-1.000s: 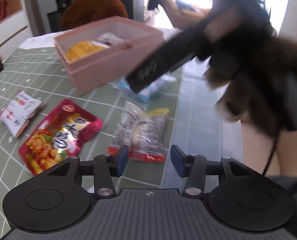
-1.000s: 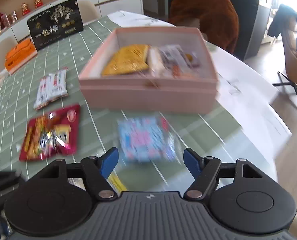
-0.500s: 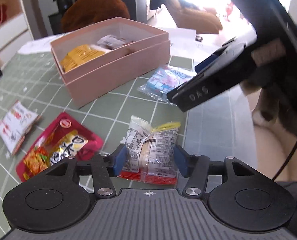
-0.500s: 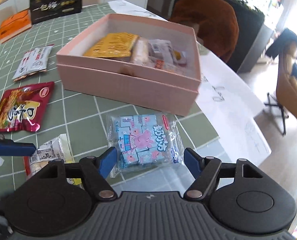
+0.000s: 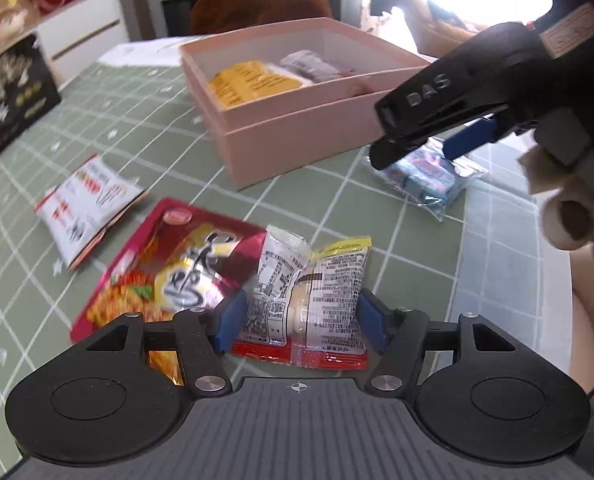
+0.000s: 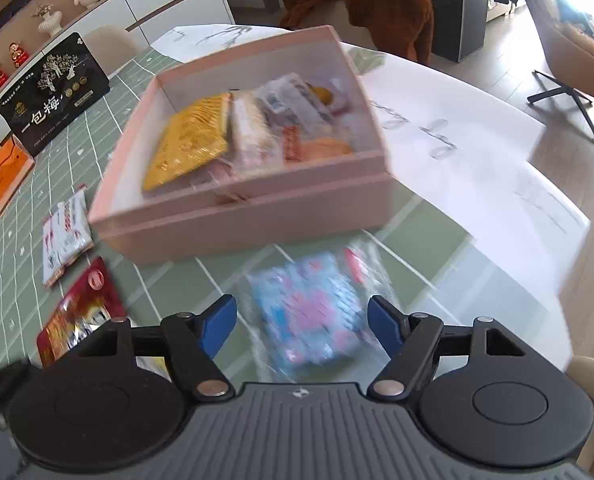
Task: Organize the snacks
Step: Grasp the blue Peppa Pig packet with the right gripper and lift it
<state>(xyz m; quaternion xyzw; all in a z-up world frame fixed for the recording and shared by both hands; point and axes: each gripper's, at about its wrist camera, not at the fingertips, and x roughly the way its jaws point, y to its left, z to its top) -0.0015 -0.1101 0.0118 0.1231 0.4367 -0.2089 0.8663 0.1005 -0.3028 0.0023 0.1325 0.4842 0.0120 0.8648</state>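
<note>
An open pink box [image 5: 297,132] [image 6: 257,208] holds a yellow packet [image 6: 189,148] and several other snacks. My left gripper [image 5: 299,316] is open, its jaws either side of a white wrapped snack with a red edge [image 5: 309,300] lying on the green checked cloth. My right gripper [image 6: 301,324] is open over a blue cartoon snack pack [image 6: 313,304], which also shows in the left wrist view [image 5: 429,176] under the right gripper's body. A red snack bag [image 5: 169,264] [image 6: 77,316] and a white-red packet [image 5: 85,204] [image 6: 65,236] lie to the left.
A black gift box [image 6: 53,96] and an orange box [image 6: 1,176] stand at the far left of the table. White paper sheets [image 6: 465,148] cover the table's right end. A brown chair [image 6: 361,4] stands behind the pink box.
My left gripper moved forward and down so its jaws now flank the white wrapped snack. My right gripper shifted over the blue pack, and its view is blurred by motion.
</note>
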